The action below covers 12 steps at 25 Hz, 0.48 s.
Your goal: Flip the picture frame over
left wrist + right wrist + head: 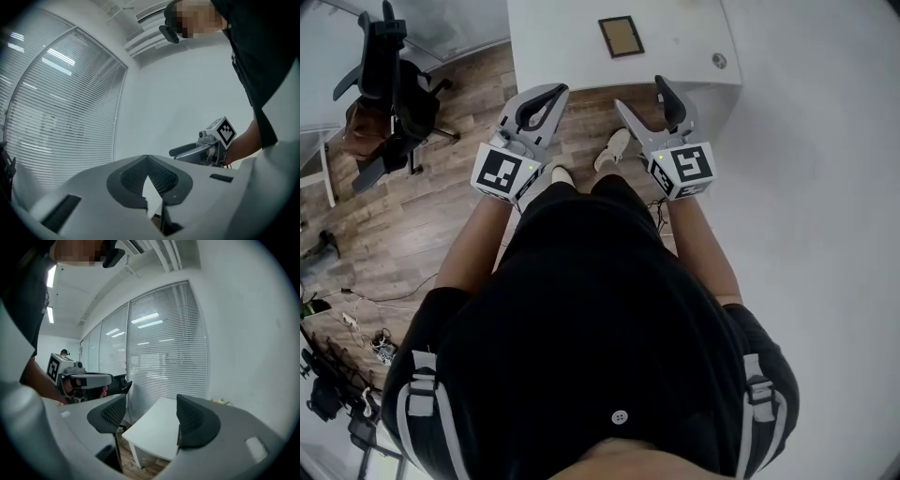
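Observation:
The picture frame point(621, 36) lies flat on the white table point(684, 37) ahead of me, dark-rimmed with a brown face up. Both grippers hover short of the table's near edge, over the wood floor, well clear of the frame. My left gripper point(555, 91) is shut with its tips touching and nothing between them; its pads meet in the left gripper view point(148, 161). The right gripper point(639, 94) is open and empty, with a wide gap between its pads point(152, 416). The frame does not show in either gripper view.
A small round object point(719, 61) sits on the table's right part. A black office chair point(389, 84) stands at the left on the wood floor, with cables point(356, 319) further back. Window blinds point(159, 343) line the wall beyond the table corner point(154, 432).

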Available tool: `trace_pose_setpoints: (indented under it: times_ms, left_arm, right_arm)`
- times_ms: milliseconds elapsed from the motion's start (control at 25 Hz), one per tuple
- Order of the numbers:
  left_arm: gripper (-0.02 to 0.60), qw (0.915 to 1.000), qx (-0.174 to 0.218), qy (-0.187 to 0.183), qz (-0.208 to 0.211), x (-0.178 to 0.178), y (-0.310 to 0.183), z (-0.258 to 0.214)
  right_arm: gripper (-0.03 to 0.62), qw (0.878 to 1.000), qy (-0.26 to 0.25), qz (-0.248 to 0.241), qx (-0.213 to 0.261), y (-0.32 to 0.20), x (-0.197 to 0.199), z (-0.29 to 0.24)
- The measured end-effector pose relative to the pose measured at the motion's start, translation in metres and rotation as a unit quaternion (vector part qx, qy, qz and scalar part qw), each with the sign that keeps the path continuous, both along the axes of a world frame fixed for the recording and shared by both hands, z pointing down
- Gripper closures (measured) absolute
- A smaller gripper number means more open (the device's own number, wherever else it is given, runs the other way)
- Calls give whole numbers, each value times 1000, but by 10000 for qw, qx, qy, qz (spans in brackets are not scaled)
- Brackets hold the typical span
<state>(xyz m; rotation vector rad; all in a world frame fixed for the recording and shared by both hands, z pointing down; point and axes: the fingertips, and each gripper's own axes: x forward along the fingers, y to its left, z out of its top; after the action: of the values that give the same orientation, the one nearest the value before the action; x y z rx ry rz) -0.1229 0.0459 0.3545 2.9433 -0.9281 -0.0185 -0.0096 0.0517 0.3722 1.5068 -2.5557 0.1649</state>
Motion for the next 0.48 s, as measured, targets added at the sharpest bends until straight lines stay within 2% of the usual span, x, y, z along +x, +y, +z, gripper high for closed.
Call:
trace_pose_setpoints:
  times_ms: [160, 280, 480]
  left_arm:
    - [577, 9997, -67, -244, -65, 6, -19, 8]
    - [577, 9998, 38, -120, -148, 18, -38, -1]
    - [577, 9990, 44, -284, -331, 40, -80, 0]
  right_arm:
    - [255, 10000, -40, -88, 17, -26, 8, 3]
    - [255, 9998, -79, -177, 24, -50, 18, 5]
    - [255, 9993, -86, -373, 2, -97, 42, 5]
